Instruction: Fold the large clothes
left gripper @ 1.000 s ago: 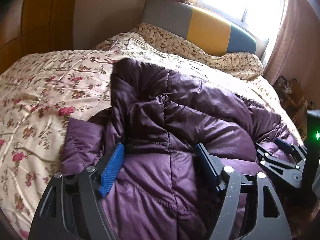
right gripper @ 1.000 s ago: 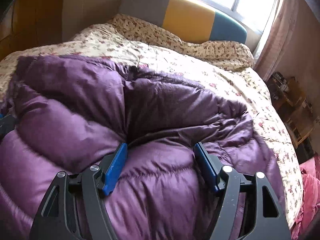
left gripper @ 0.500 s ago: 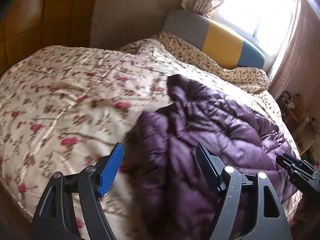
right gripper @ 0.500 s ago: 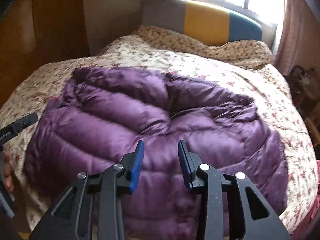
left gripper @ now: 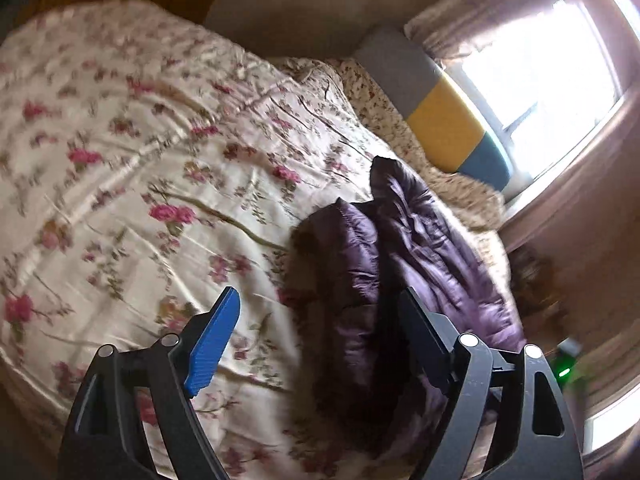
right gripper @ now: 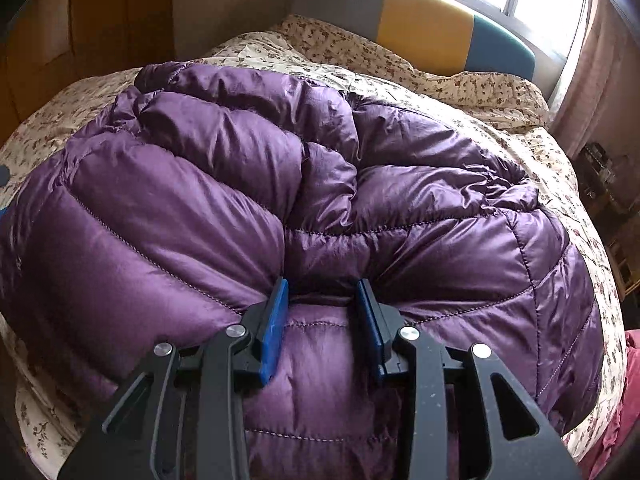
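A purple quilted down jacket (right gripper: 320, 184) lies bunched on a floral bedspread (right gripper: 500, 136). In the right wrist view my right gripper (right gripper: 322, 292) has its jaws narrowed on a fold of the jacket at its near edge. In the left wrist view the jacket (left gripper: 404, 256) lies to the right, seen edge-on. My left gripper (left gripper: 320, 312) is open and empty above the bedspread (left gripper: 140, 160), its right finger over the jacket's left edge.
A grey, yellow and blue headboard (right gripper: 424, 32) stands at the far end under a bright window (left gripper: 540, 76). Wooden wardrobe panels (right gripper: 88, 20) rise at the left. Pink fabric (right gripper: 624, 392) lies off the bed's right side.
My left gripper swung left and away from the jacket, staying open. My right gripper came down onto the jacket's near edge and its jaws narrowed on a fold.
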Action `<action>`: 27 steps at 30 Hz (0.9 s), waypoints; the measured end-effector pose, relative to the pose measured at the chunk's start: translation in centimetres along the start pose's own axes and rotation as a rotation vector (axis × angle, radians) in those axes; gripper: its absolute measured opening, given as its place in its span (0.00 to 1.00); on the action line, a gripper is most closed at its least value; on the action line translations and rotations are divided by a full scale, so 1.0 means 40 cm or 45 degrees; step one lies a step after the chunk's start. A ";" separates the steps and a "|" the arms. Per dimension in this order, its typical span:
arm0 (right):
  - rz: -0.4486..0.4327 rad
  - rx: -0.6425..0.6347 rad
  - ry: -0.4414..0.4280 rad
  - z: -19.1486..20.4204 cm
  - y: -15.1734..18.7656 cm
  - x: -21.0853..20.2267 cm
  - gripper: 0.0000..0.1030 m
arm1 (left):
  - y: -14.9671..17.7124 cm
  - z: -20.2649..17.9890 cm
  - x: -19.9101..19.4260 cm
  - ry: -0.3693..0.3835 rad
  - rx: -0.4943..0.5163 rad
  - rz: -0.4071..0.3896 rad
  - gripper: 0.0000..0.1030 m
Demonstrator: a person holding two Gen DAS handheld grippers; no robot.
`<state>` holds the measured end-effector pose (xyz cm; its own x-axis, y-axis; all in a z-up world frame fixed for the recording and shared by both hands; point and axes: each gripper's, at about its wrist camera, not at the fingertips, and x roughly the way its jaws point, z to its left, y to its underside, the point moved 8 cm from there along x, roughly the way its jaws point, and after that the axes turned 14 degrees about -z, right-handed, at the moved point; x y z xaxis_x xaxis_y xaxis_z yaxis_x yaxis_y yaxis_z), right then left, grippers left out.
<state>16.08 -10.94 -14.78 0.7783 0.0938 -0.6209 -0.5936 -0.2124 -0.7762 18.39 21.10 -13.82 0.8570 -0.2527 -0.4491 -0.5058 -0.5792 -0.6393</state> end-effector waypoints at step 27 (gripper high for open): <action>-0.010 -0.075 0.050 0.004 0.005 0.002 0.33 | 0.056 -0.225 0.056 0.314 0.021 0.193 0.18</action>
<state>16.00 -10.82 -15.02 0.7909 0.0576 -0.6092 -0.5754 -0.2689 -0.7724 20.06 12.24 -10.65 0.7687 -0.5173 -0.3762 -0.6296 -0.5083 -0.5876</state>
